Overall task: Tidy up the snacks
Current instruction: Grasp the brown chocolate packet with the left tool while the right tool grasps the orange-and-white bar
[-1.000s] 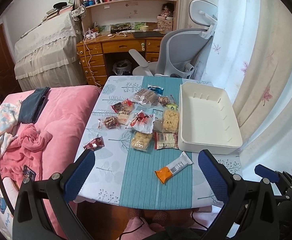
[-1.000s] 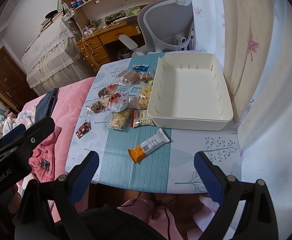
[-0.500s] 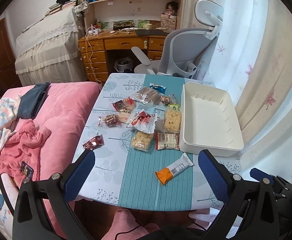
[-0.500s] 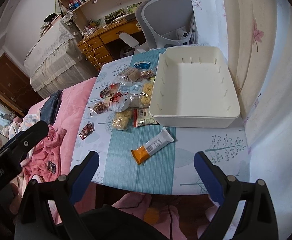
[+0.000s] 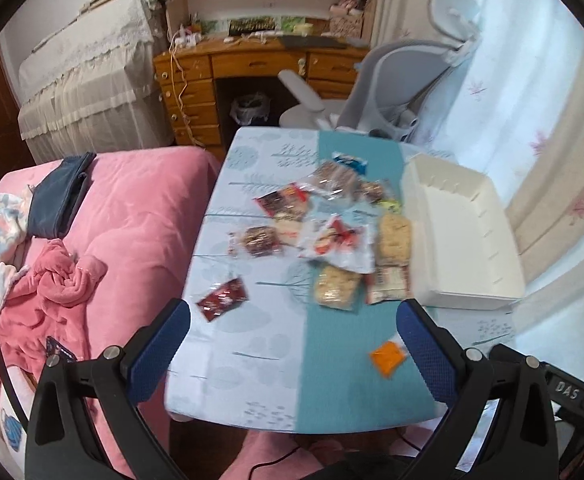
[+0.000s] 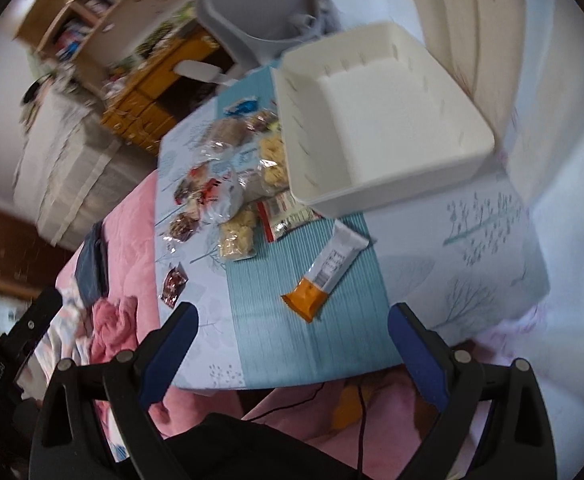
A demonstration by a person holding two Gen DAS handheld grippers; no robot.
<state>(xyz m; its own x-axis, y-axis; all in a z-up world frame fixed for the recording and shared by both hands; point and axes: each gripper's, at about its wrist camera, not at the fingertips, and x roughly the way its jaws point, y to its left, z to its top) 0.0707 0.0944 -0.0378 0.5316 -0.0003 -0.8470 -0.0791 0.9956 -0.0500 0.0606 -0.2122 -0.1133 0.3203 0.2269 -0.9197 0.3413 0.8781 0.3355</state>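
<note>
My left gripper (image 5: 292,336) hangs spread wide and empty over the table's (image 5: 252,344) near edge — snack packets (image 5: 332,236) heaped mid-table, the orange bar (image 6: 324,276) nearer, white bin (image 6: 376,128) beside them — my right gripper (image 6: 292,338) likewise splayed, holding nothing.

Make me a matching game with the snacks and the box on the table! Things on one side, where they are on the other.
Things:
1. white bin
2. orange and white bar
3. dark red packet
4. blue packet

Places:
A. alone near the bed-side edge
B. far end of the snack pile
C. on the teal stripe, nearest the cameras
D. curtain side, nothing in it

Pairs: 1-D, 2-C, 3-A, 4-B
</note>
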